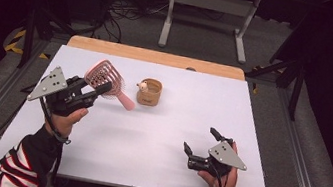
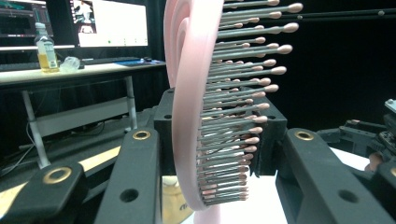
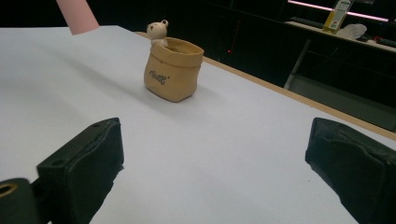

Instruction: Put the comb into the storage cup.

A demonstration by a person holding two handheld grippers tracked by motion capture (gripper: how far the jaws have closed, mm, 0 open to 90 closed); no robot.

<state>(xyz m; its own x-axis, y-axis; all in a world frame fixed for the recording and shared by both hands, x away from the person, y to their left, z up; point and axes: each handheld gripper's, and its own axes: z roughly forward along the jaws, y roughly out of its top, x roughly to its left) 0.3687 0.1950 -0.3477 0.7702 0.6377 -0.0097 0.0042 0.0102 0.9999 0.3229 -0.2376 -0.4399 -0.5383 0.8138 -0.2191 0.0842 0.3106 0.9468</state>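
Note:
A pink hairbrush (image 1: pixel 103 77) with metal bristles is held above the white table (image 1: pixel 162 138) at the left, its handle slanting down to the right. My left gripper (image 1: pixel 98 91) is shut on the hairbrush near the base of its head. In the left gripper view the hairbrush (image 2: pixel 191 116) stands edge-on between the black jaws of the left gripper (image 2: pixel 215 154). A tan bag-shaped pot (image 1: pixel 149 92) with a small bear on its rim stands just right of the handle. My right gripper (image 1: pixel 200 139) rests low at the front right, open and holding nothing. In the right gripper view, the right gripper (image 3: pixel 215 154) faces the pot (image 3: pixel 173 70).
The table's far edge is a wooden strip (image 1: pixel 155 56). Beyond it a white desk frame (image 1: pixel 208 9) stands on the floor with cables (image 1: pixel 127 11). A bottle (image 2: pixel 45 49) and a monitor (image 2: pixel 109 23) sit on a far desk.

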